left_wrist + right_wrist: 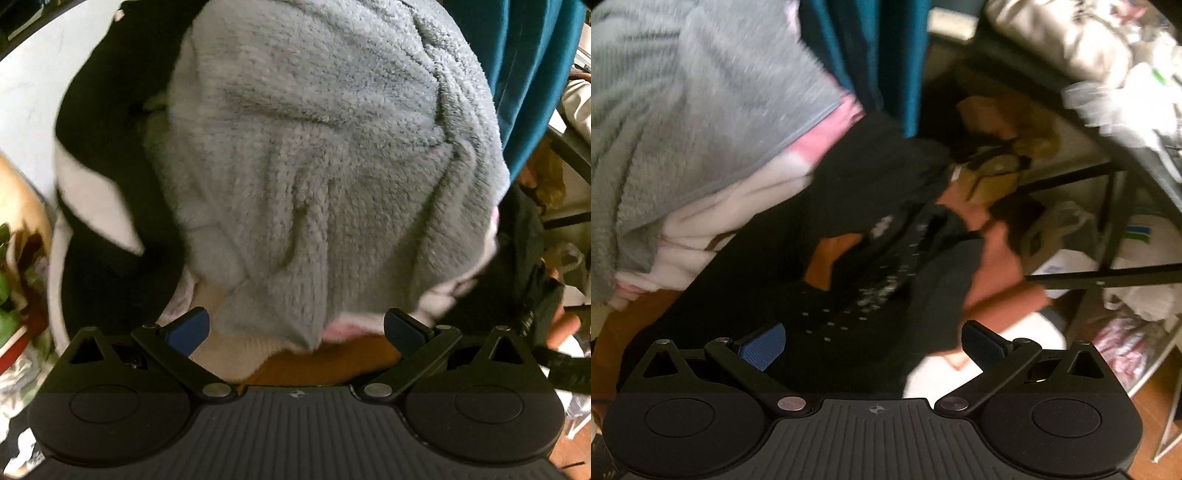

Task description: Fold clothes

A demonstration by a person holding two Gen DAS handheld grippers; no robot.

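Teal curtain [524,74] hangs behind the heap. My left tongs [295,330] are spread over the fluffy grey fleece garment [314,147]; my right tongs [873,345] are spread above a black printed shirt [871,273] beside it.

No text can be read: the white print on the black garment [886,258] is too blurred to make out, and the blue-green striped mark on a white bag [1139,234] carries no legible letters.
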